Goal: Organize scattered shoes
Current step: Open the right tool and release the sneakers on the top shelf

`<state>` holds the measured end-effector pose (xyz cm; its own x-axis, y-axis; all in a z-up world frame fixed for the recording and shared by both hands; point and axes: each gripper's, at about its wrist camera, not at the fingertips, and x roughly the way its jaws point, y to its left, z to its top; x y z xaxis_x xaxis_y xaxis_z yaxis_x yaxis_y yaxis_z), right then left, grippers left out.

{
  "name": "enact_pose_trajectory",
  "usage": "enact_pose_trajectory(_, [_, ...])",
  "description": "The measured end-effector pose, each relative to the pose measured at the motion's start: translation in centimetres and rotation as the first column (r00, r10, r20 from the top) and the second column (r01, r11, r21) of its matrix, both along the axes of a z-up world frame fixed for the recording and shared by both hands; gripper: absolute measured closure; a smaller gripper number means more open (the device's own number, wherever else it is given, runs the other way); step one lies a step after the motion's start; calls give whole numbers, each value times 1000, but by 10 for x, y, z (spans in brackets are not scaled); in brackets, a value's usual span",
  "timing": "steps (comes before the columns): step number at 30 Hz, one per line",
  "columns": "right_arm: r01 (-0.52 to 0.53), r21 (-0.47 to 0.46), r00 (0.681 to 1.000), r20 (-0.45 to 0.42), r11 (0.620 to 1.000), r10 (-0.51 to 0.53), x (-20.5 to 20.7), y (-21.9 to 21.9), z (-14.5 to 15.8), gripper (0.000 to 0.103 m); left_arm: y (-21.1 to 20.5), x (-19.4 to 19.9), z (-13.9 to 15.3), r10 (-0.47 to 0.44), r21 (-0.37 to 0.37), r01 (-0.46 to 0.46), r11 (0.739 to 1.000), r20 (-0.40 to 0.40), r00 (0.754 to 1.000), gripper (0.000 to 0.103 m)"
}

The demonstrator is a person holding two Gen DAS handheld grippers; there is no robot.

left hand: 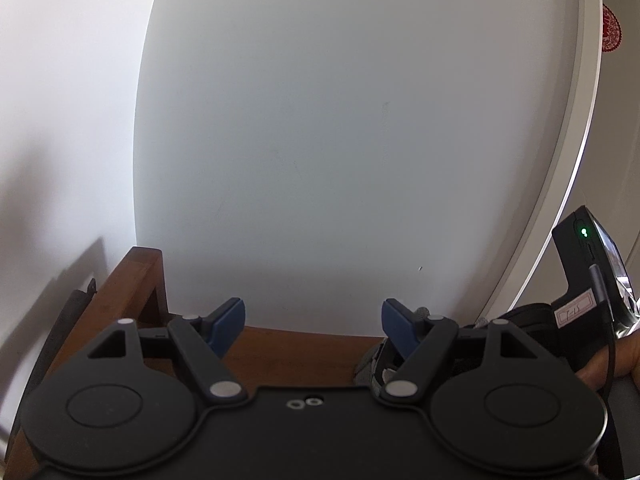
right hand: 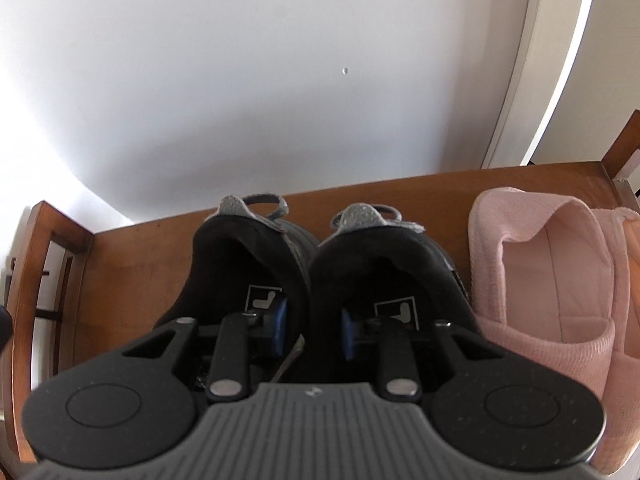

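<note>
A pair of black sneakers, the left one [right hand: 240, 256] and the right one [right hand: 380, 264], stands heels toward me on a brown wooden shelf [right hand: 132, 260]. My right gripper [right hand: 314, 324] has one blue pad inside each sneaker and is shut on their two touching inner collars. In the left wrist view my left gripper [left hand: 314, 320] hangs open over the shelf board [left hand: 288, 356] with nothing between its fingers. It faces a white wall [left hand: 320, 120]. A bit of a black sneaker [left hand: 370, 364] shows beside its right finger.
A pair of pink slippers [right hand: 540, 280] stands just right of the sneakers. Raised wooden side rails [right hand: 48, 240] close the shelf ends. A white door frame [right hand: 552, 60] rises at the right. A hand [left hand: 612, 364] and the right gripper's housing [left hand: 584, 264] are close by.
</note>
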<state>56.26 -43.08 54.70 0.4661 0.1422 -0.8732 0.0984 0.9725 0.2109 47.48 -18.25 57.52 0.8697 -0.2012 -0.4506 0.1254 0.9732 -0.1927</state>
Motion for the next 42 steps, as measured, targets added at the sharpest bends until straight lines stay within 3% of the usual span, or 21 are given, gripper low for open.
enact_pose_trajectory(6, [-15, -6, 998, 59, 1000, 15, -4, 17, 0, 73, 2, 2, -7, -15, 5, 16, 1000, -17, 1000, 28])
enact_pose_trajectory(11, [32, 25, 997, 69, 999, -34, -1, 22, -9, 69, -2, -9, -4, -35, 14, 35, 999, -17, 999, 28])
enact_pose_trajectory(19, [-30, 26, 994, 106, 999, 27, -18, 20, 7, 66, -6, -41, 4, -5, 28, 6, 1000, -10, 1000, 28])
enact_pose_trajectory(21, [-46, 12, 987, 156, 999, 43, -35, 20, 19, 65, -5, -53, 7, 14, 32, -14, 999, -6, 1000, 28])
enact_pose_trajectory(22, [-51, 11, 983, 180, 999, 48, -44, 19, 25, 52, -5, -59, 8, 23, 34, -23, 999, -2, 1000, 28])
enact_pose_trajectory(24, [-51, 30, 976, 214, 998, 44, -72, 10, 34, 44, -5, -73, 13, 39, 40, -40, 998, 5, 999, 28])
enact_pose_trajectory(30, [-48, 161, 958, 286, 986, 0, -158, -31, 36, 44, -25, -116, 25, 40, 64, -40, 997, 5, 999, 27])
enact_pose_trajectory(33, [-20, 173, 954, 299, 985, -33, -184, -56, 26, 44, -41, -138, 25, 15, 88, -14, 996, -6, 1000, 27])
enact_pose_trajectory(37, [4, 173, 965, 257, 985, -49, -231, -80, 25, 44, -61, -167, 25, 3, 123, 1, 992, -36, 999, 27])
enact_pose_trajectory(42, [1, 184, 982, 183, 983, -35, -264, -81, -5, 44, -69, -195, 26, -28, 99, 36, 994, -83, 996, 27])
